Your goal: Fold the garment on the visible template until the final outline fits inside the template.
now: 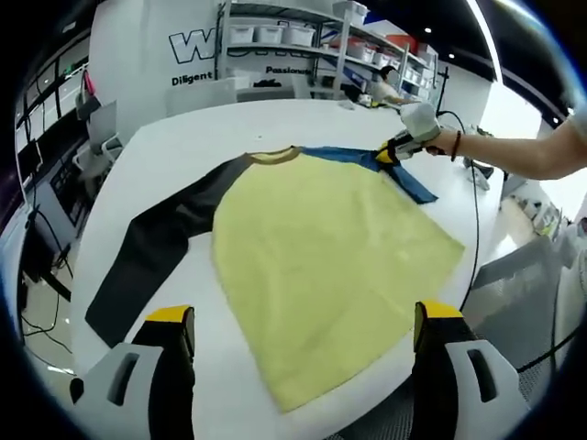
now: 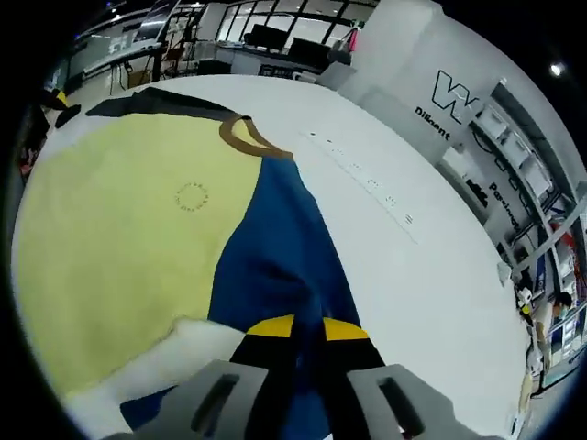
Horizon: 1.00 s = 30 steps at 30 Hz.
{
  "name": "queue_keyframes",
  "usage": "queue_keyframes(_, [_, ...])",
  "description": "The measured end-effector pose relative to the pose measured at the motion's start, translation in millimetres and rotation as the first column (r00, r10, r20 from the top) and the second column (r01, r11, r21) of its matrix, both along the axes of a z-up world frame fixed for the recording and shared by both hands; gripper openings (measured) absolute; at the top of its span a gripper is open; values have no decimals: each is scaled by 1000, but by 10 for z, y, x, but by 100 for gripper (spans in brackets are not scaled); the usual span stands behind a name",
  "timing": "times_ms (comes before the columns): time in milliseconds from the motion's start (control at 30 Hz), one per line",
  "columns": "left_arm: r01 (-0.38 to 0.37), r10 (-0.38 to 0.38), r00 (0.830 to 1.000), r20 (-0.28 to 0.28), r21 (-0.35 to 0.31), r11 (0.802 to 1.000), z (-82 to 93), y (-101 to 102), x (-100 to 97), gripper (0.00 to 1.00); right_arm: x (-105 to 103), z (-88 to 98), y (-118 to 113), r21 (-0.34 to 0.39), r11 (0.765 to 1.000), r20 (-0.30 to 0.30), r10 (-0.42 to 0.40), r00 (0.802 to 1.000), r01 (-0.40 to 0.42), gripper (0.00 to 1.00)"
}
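Garment (image 1: 321, 266) folding is in progress, with the right hand-held gripper (image 2: 308, 327) gripping the blue sleeve (image 2: 275, 257). In the right gripper view its 2 yellow-tipped jaws are sitting almost together with blue cloth pinched between them, and the sleeve is running from the jaws up toward the brown collar (image 2: 243, 136). The yellow body panel (image 2: 119, 229) is lying flat to the left of the sleeve, with a faint round print near its upper middle. A dark sleeve (image 2: 156, 103) is stretching away beyond the collar.

In the left gripper view the left hand-held gripper (image 1: 304, 325) is hovering above the near hem of the garment with its jaws standing wide apart and holding nothing. From there the yellow panel is spreading across the white bench (image 1: 183, 137), the dark sleeve (image 1: 151, 247) is angling down to the left edge, and the blue sleeve (image 1: 367, 160) is lying folded across the top right of the shirt. The right hand-held gripper (image 1: 387, 153) is appearing at the far end of that sleeve, held by a person's hand (image 1: 431, 137) and bare forearm reaching in from the right.

Beyond the bench, shelving (image 1: 303, 46) carrying white bins is standing against the back wall, and lettering is showing on the wall to its left.
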<state>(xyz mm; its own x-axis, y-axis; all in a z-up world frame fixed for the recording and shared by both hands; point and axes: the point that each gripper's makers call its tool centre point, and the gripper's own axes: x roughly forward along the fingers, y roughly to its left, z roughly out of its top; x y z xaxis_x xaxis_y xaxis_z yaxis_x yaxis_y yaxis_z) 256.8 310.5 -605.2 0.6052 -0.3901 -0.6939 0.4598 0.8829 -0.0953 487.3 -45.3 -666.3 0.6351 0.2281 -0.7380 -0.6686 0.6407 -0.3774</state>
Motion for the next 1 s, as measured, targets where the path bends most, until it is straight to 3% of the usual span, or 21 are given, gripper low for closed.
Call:
queue_keyframes(167, [3, -3, 1000, -2, 2, 1000, 3, 9, -14, 99, 16, -32, -24, 14, 1000, -9, -14, 1000, 14, 4])
queue_keyframes(300, [-8, 7, 1000, -18, -9, 1000, -10, 15, -26, 99, 21, 30, -23, 100, 993, -9, -66, 998, 67, 8])
queue_keyframes(367, [-3, 3, 1000, -27, -16, 1000, -15, -9, -44, 99, 20, 132, -40, 210, 969, -15, -132, 991, 132, 12])
queue_keyframes(400, [-3, 3, 1000, -26, -16, 1000, -14, -11, -43, 99, 18, 147, -38, 230, 963, -19, -141, 990, 141, 12])
queue_keyframes(433, [-2, 1, 1000, -18, -14, 1000, -5, -20, -37, 99, 5, 201, -81, 284, 940, -36, -187, 982, 189, 13])
queue_keyframes(567, [-11, 11, 1000, -2, -19, 1000, 23, -39, -12, 99, -33, 294, -147, 368, 893, -56, -255, 965, 257, 26])
queue_keyframes(633, [-10, 10, 1000, 6, -7, 1000, 45, -42, -4, 99, -41, 321, -163, 434, 849, -85, -293, 952, 300, 35])
queue_keyframes(733, [-3, 3, 1000, 9, 11, 1000, 74, -47, -7, 99, -122, 291, -227, 410, 852, -105, -309, 945, 325, 46])
queue_keyframes(933, [11, -12, 1000, 25, 12, 1000, 151, -88, -20, 99, -391, 241, -309, 421, 808, -174, -374, 911, 412, 46])
queue_keyframes(1000, [35, -36, 999, 32, 31, 999, 158, -107, -42, 99, -501, 214, -294, 413, 810, -188, -371, 909, 416, 48])
